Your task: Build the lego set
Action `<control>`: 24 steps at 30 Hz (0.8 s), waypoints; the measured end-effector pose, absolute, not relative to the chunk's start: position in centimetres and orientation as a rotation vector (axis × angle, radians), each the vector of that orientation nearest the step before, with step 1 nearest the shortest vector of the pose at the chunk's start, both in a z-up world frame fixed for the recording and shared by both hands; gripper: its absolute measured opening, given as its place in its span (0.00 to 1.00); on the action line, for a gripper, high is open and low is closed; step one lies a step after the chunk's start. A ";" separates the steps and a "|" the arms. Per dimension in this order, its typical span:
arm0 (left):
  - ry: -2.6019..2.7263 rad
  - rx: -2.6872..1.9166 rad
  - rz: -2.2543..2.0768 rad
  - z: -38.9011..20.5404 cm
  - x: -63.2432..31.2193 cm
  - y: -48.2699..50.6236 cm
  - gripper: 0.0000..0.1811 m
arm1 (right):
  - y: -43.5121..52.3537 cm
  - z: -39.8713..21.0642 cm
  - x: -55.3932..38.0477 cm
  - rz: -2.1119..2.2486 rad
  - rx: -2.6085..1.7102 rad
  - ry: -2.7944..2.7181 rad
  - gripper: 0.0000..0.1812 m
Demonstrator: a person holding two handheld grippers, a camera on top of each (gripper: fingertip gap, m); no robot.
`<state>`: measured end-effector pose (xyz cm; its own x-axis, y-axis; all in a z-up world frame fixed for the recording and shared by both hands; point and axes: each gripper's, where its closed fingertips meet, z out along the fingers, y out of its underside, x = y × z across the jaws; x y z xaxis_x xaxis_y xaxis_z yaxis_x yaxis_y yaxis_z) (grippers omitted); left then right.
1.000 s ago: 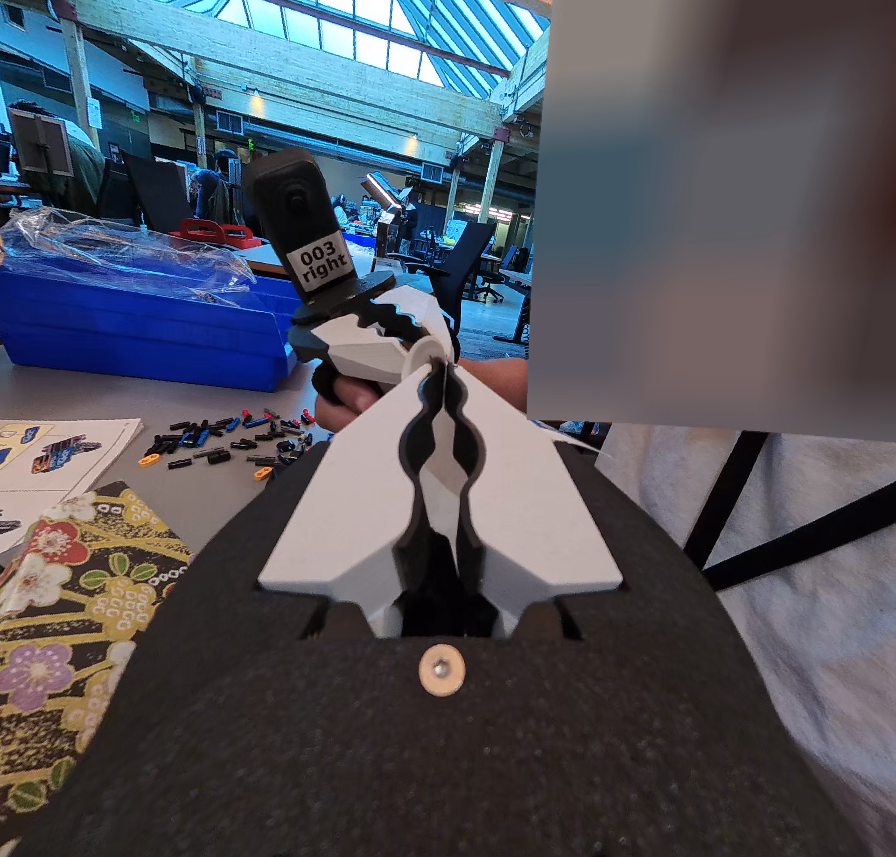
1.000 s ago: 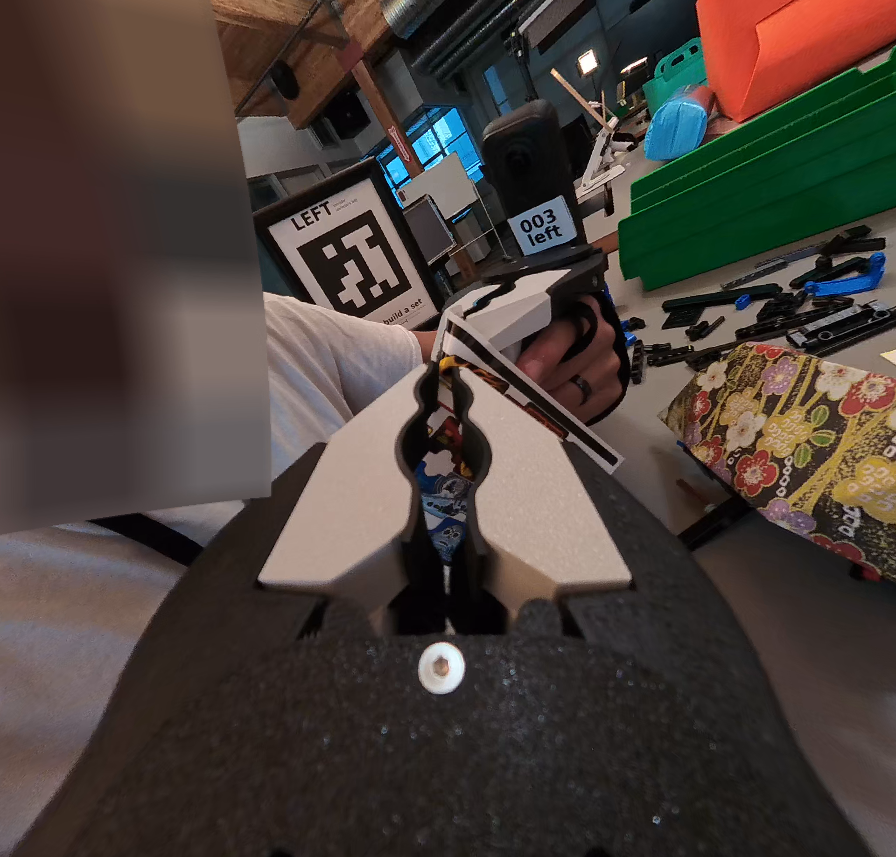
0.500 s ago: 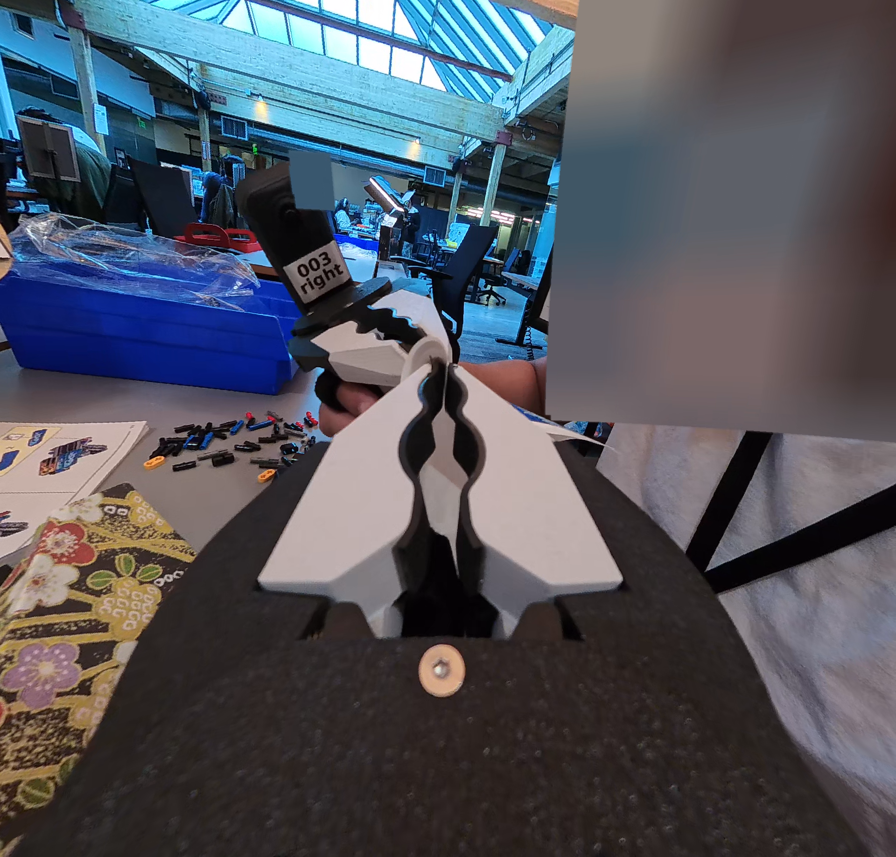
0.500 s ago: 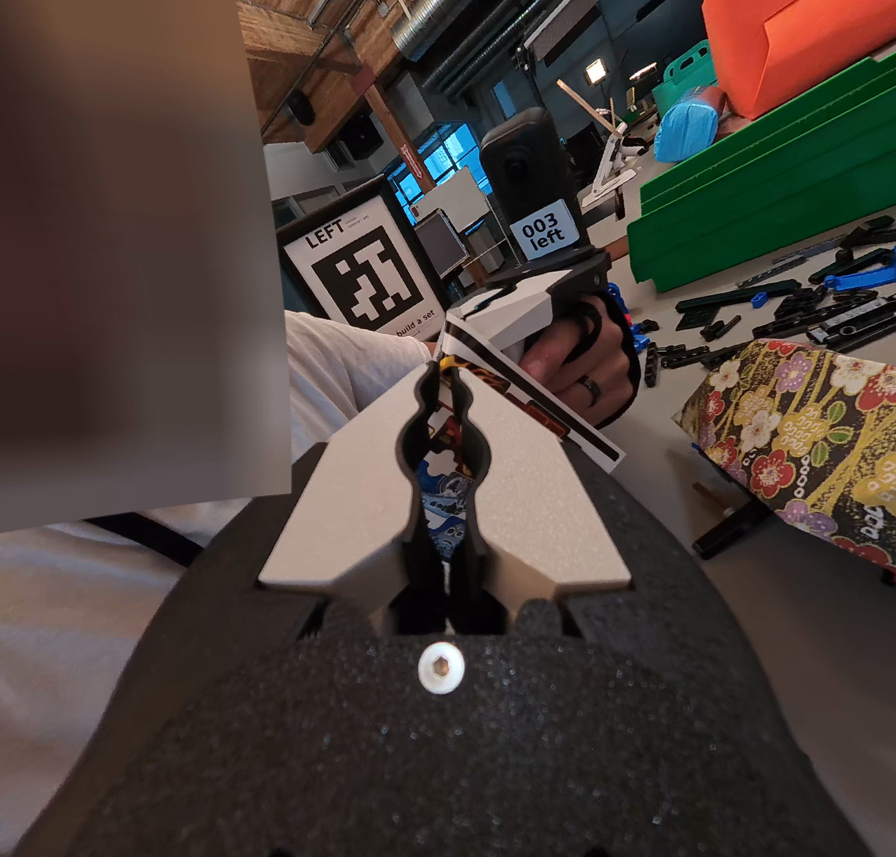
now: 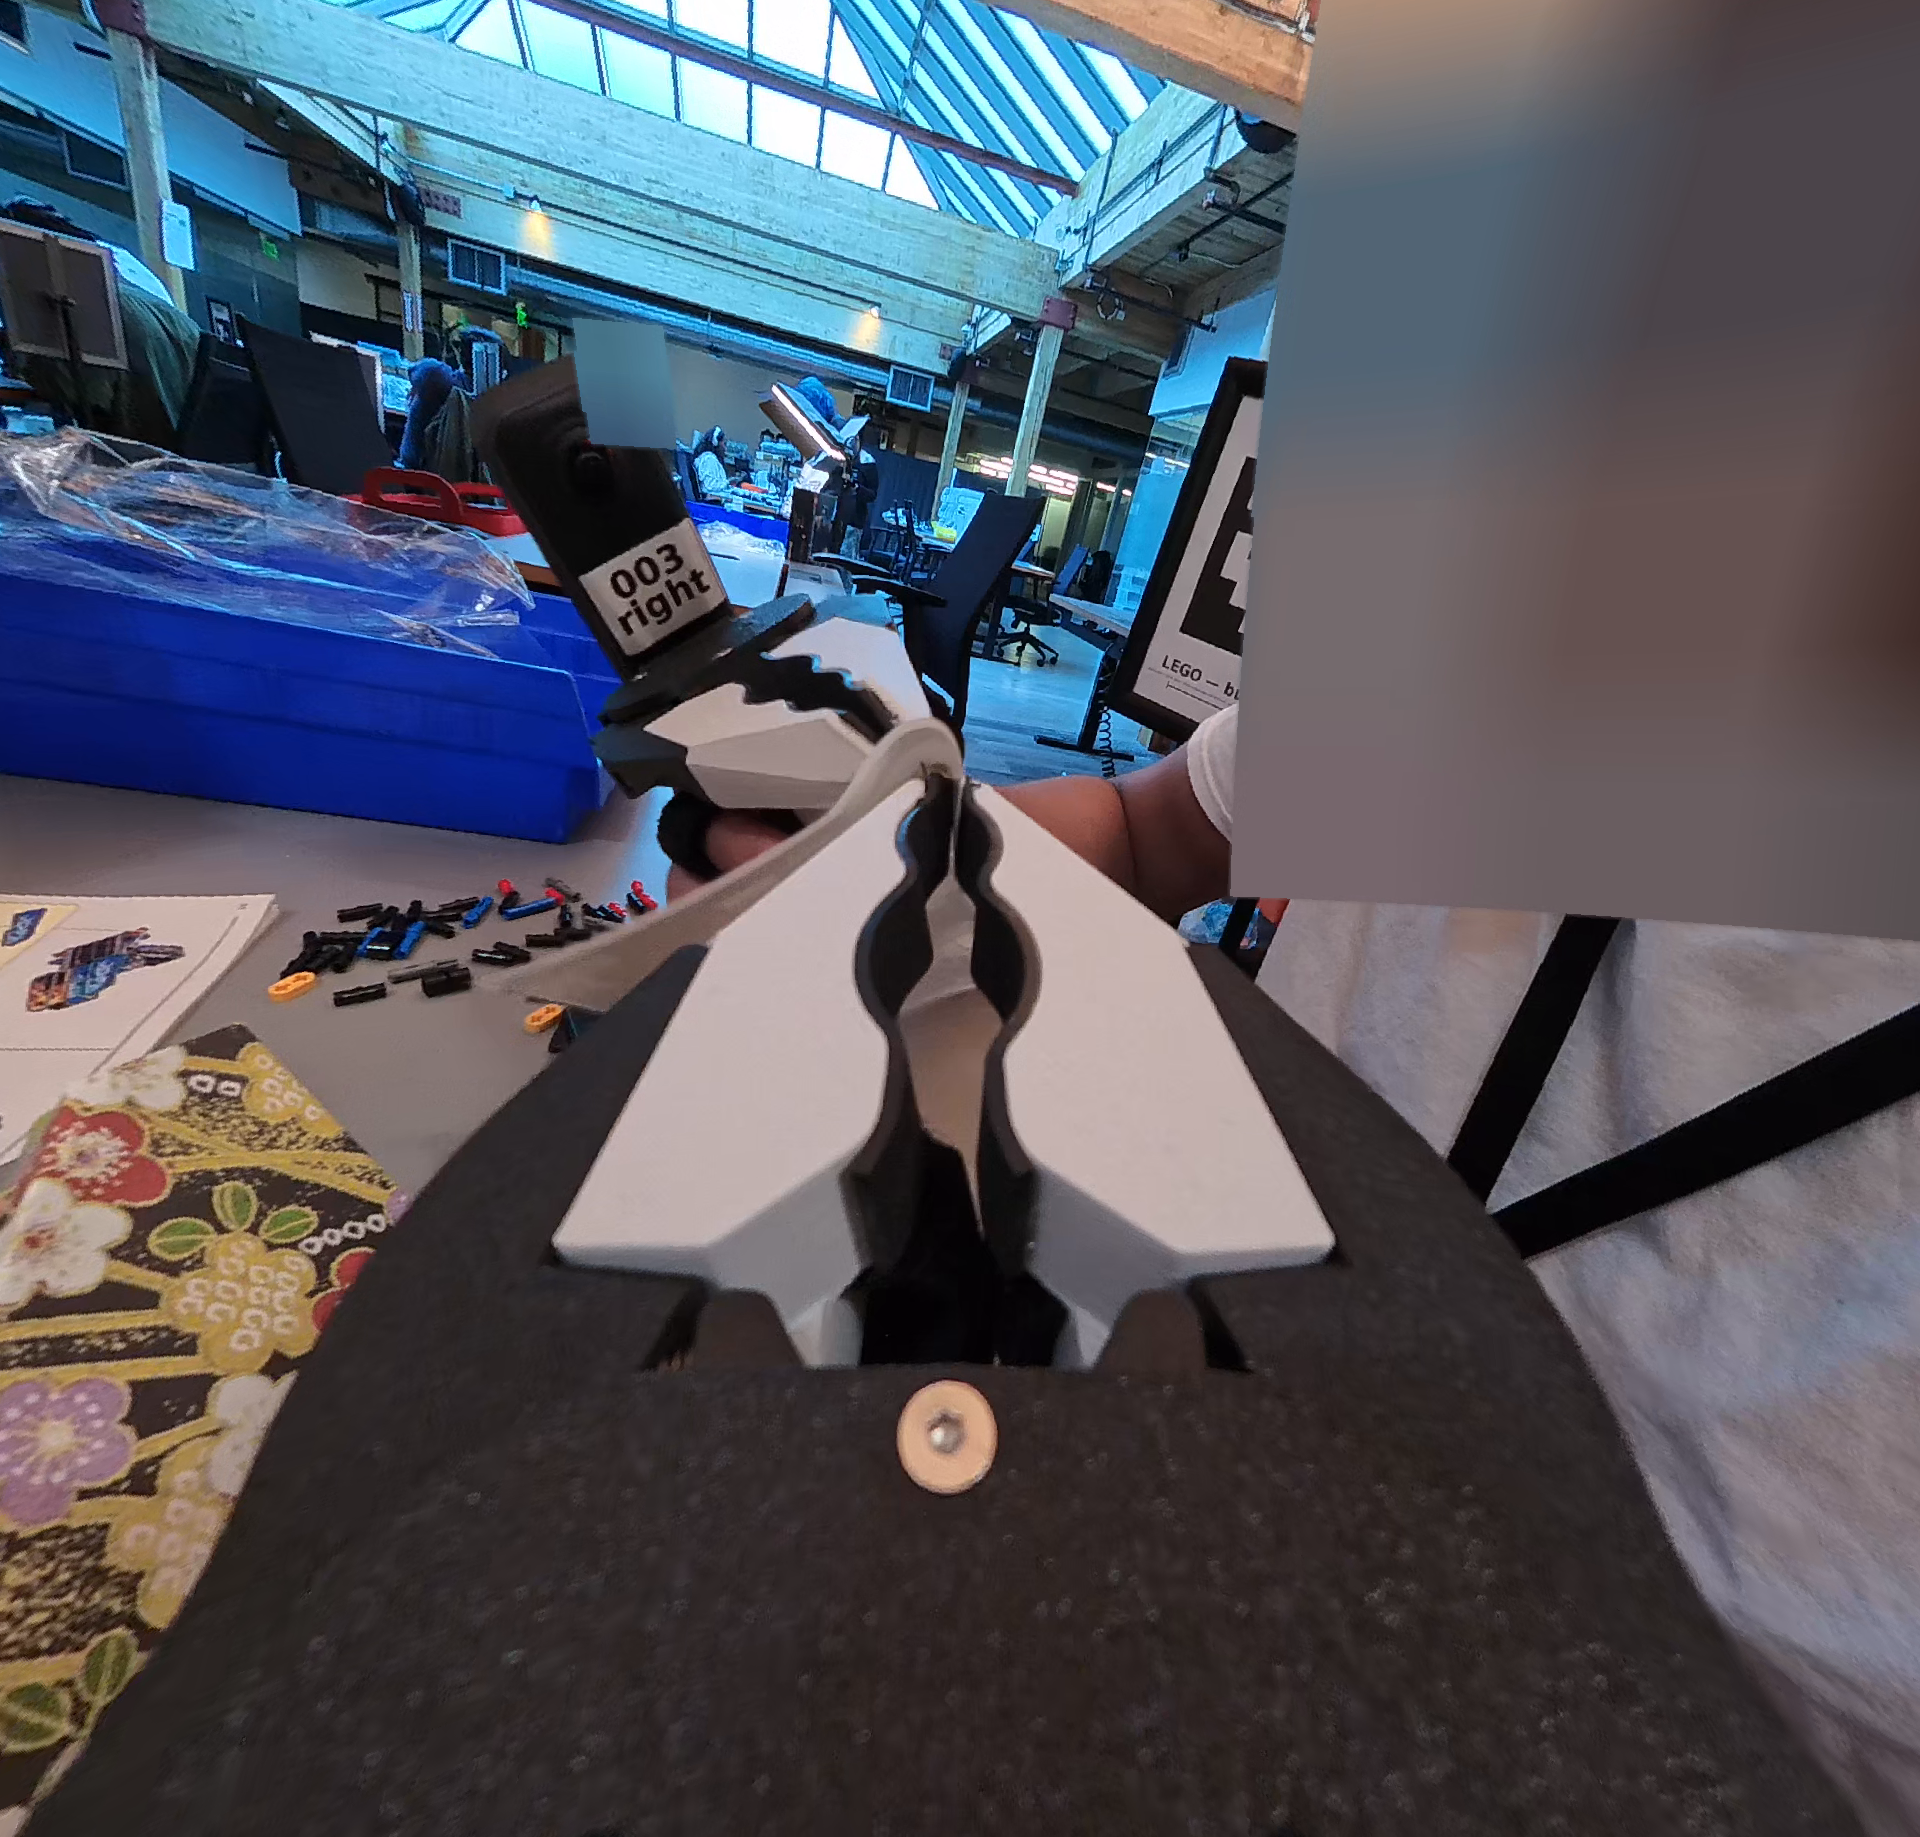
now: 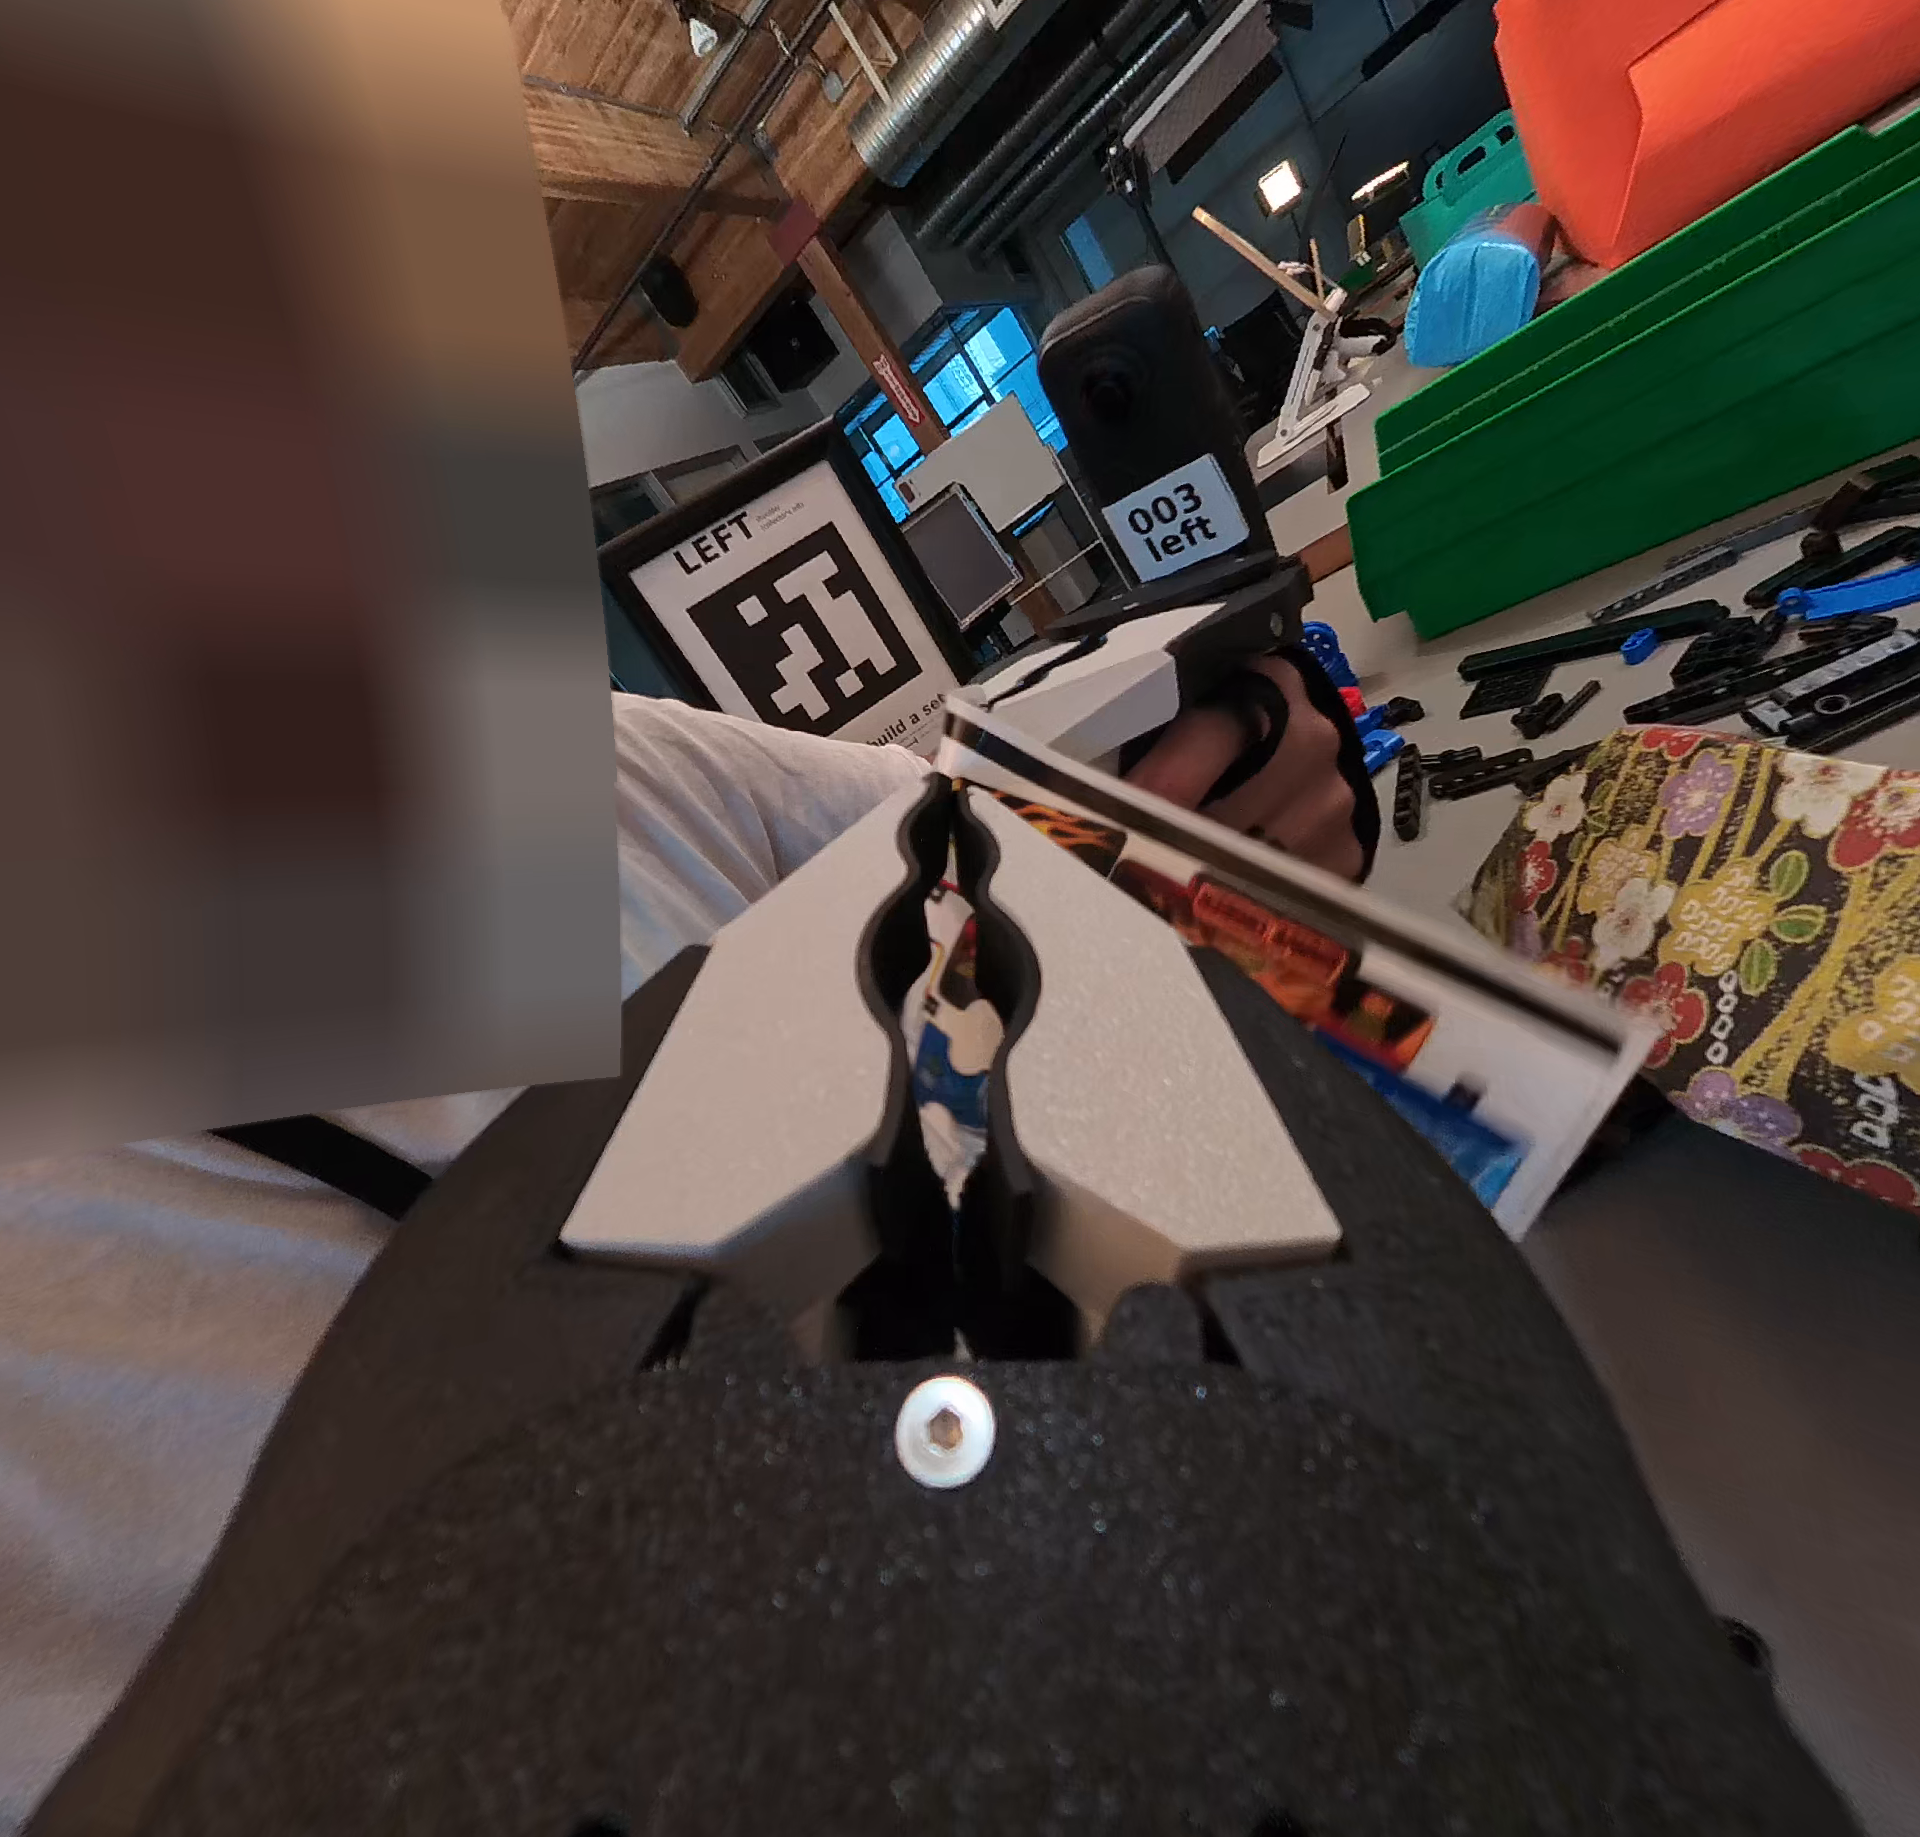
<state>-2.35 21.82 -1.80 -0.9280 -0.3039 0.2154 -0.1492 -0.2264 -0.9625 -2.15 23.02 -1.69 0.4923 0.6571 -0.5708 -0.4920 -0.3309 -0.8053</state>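
Right tongs [image 6: 951, 800] clamp instruction booklet [image 6: 1299, 940].

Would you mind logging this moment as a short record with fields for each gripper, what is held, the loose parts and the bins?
left gripper: shut on a white page of the booklet
right gripper: shut on the booklet, printed side showing
booklet: held in the air between both grippers, pages spreading
loose pieces: small black, blue and orange pins on the grey table; longer black beams
bins: blue bin; green bin
cloth: floral fabric at the table edge
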 end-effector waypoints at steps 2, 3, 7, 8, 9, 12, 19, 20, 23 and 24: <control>1.887 -0.557 -2.309 -1.8 -2.3 21.9 0.00 | 23.0 -1.8 -2.1 1.159 -1.520 -0.154 0.00; 1.885 -0.562 -2.309 -1.8 -2.2 21.9 0.00 | 23.1 -1.8 -2.0 1.150 -1.520 -0.153 0.00; 1.881 -0.586 -2.299 -2.0 -1.9 22.2 0.00 | 23.2 -1.9 -1.7 1.095 -1.536 -0.153 0.00; 1.882 -0.593 -2.293 -2.0 -1.7 22.3 0.00 | 23.2 -1.9 -1.5 1.078 -1.539 -0.150 0.00; 1.881 -0.599 -2.289 -2.1 -1.6 22.4 0.00 | 23.3 -1.9 -1.3 1.060 -1.543 -0.146 0.00; 1.875 -0.613 -2.284 -2.0 -1.4 22.7 0.00 | 23.4 -1.9 -0.5 0.997 -1.554 -0.131 0.00; 1.867 -0.670 -2.255 -2.1 -0.6 23.5 0.00 | 23.7 -1.4 1.2 0.794 -1.570 -0.106 0.00; 1.863 -0.677 -2.258 -2.1 -0.5 23.7 0.00 | 23.7 -1.4 1.3 0.764 -1.579 -0.110 0.00; 1.850 -0.724 -2.260 -2.0 0.0 24.2 0.00 | 23.7 -1.0 1.7 0.665 -1.583 -0.111 0.00; 1.843 -0.742 -2.261 -2.1 0.2 24.4 0.00 | 23.7 -0.9 1.9 0.627 -1.587 -0.113 0.00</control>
<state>0.18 24.36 -2.06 -0.8703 -0.3995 0.2882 -0.2018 -0.2447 -0.9484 1.91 23.73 -0.90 0.8419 0.4329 -0.3223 -0.2936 -0.1338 -0.9465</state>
